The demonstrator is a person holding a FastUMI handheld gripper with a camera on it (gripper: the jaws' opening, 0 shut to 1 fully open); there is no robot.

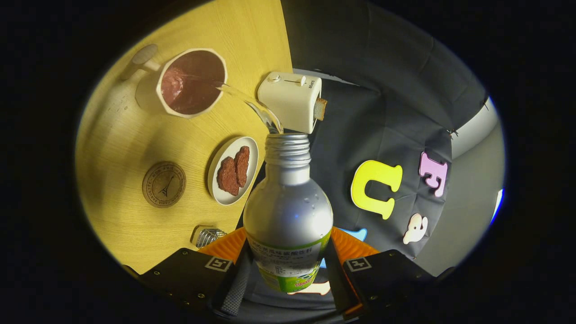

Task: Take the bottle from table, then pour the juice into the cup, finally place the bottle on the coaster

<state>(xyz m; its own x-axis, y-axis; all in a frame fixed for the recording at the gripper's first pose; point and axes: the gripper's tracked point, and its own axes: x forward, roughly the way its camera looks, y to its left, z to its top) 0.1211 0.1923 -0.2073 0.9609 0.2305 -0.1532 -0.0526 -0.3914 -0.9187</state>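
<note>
My gripper (288, 270) is shut on a silver bottle (288, 211) with a green label, both fingers (236, 281) pressing on its lower body. The bottle is tipped over and its open threaded neck points toward the cup (191, 83). A clear stream (252, 105) runs from the mouth into the cream cup, which holds liquid over a dark brown inside. The cup stands on the wooden table (121, 135). A round brown coaster (164, 184) lies on the table between the cup and my fingers, with nothing on it.
A white plate (233, 171) with two brown pieces lies beside the coaster, close to the bottle. A cream toaster (290, 101) with a bread slice sits past the bottle's mouth at the table's edge. The bottle cap (208, 236) lies near my left finger.
</note>
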